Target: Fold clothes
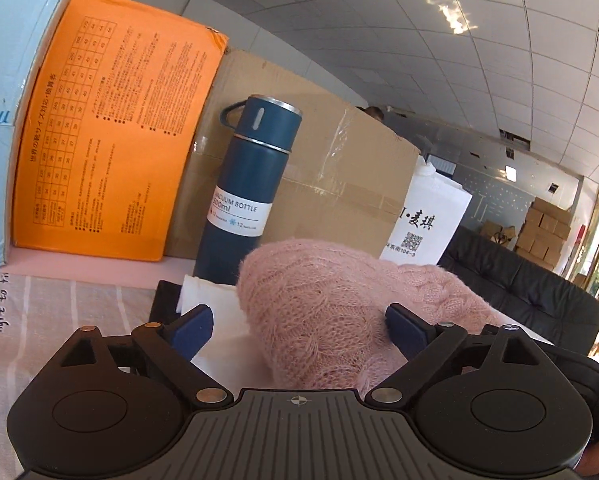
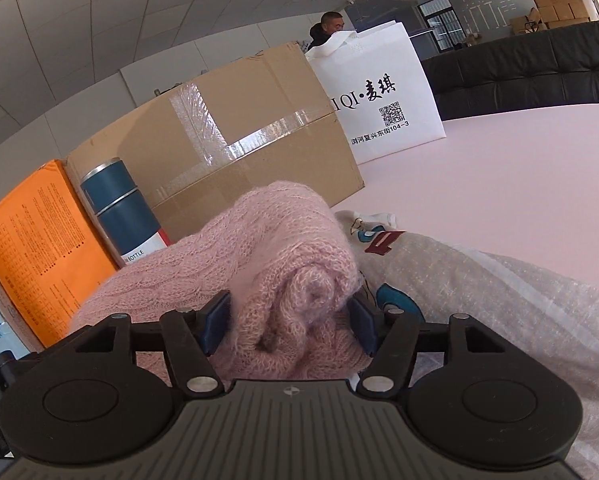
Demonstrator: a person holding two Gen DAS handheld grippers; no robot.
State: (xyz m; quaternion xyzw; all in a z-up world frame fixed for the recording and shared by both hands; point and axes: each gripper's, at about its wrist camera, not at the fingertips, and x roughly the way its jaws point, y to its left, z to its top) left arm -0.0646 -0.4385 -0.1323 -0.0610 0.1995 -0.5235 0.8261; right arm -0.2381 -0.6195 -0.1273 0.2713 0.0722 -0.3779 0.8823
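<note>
Left gripper point(image 1: 299, 330): jaws spread wide, pink knit point(image 1: 323, 308) bulging up between the blue pads; right pad point(image 1: 409, 330) touches the wool, left pad point(image 1: 193, 330) stands clear of it. Released, not clamping.

Right gripper point(image 2: 289, 322): jaws set against both sides of the rolled end of the knit point(image 2: 295, 280); grasping it.

The knit lies bunched and partly rolled, near both grippers, over white paper point(image 1: 223, 320) and beside a printed cloth point(image 2: 391, 296) on its right.

Far side: blue bottle point(image 1: 251, 188) upright just behind the knit; orange box point(image 1: 111, 140) to the left, cardboard box point(image 2: 235, 140) behind the bottle, white bag point(image 2: 383, 96) to the right of that. Pink table point(image 2: 499, 192) runs off far right. Striped cloth point(image 1: 59, 320) near left.
</note>
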